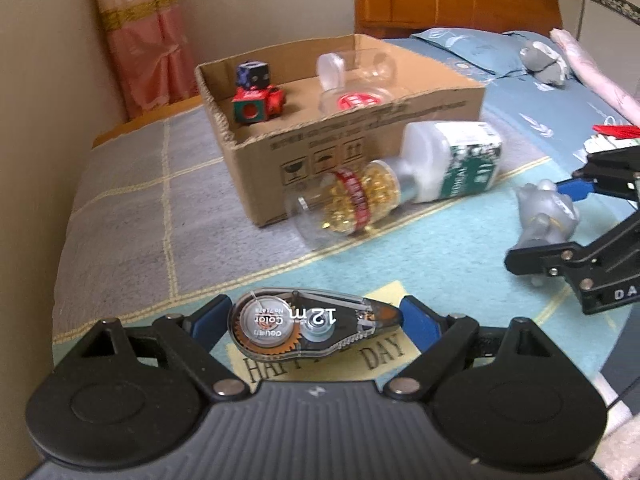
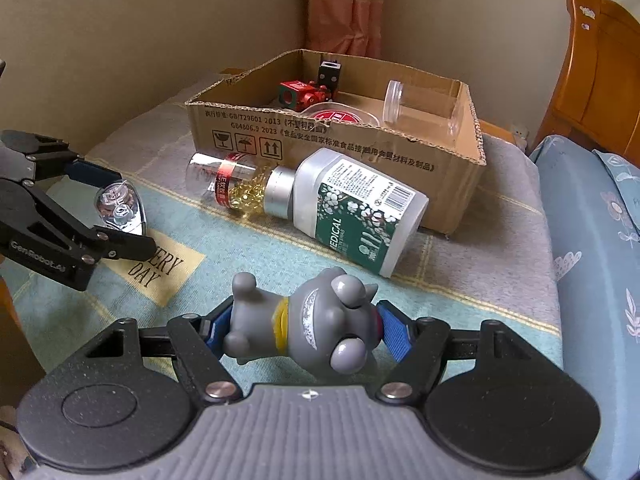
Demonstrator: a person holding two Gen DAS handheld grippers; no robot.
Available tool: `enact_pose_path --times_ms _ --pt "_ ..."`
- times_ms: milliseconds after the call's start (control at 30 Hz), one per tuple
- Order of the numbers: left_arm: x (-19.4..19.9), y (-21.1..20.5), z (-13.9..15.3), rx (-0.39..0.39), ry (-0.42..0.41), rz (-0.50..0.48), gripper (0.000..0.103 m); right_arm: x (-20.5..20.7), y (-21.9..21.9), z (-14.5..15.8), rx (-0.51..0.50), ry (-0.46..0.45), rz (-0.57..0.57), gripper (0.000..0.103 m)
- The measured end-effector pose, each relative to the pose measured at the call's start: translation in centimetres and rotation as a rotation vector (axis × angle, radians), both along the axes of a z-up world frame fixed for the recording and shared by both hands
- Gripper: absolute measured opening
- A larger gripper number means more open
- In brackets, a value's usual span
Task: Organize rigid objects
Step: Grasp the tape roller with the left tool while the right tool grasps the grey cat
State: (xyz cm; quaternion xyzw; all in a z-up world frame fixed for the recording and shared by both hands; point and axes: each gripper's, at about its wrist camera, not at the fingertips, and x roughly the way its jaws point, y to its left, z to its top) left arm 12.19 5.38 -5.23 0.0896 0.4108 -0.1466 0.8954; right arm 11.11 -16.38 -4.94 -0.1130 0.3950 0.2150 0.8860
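Correction tape (image 1: 312,326) is sitting between our left tongs' (image 1: 310,318) pads, clenched end to end; the grey toy (image 2: 308,324) is gripped likewise in our right tongs (image 2: 306,326). Ahead of both, two bottles (image 2: 304,196) are lying against the box (image 2: 400,152), so we are risking knocking them or dropping the slick tape.

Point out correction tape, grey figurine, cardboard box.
correction tape (image 1: 308,326), left wrist view, clear casing middle
grey figurine (image 2: 320,320), right wrist view, head
cardboard box (image 2: 440,176), right wrist view, front wall
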Motion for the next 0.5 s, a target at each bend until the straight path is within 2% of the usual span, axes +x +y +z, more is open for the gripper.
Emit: enact_pose_path --times_ms 200,500 --pt "-0.9 -0.9 1.6 0.006 -0.019 -0.038 0.089 -0.5 -0.5 0.7 -0.006 -0.002 0.024 0.077" --pt "-1.3 -1.7 4.0 0.02 -0.068 -0.07 0.089 -0.7 -1.3 3.2 -0.005 -0.06 0.04 0.077"
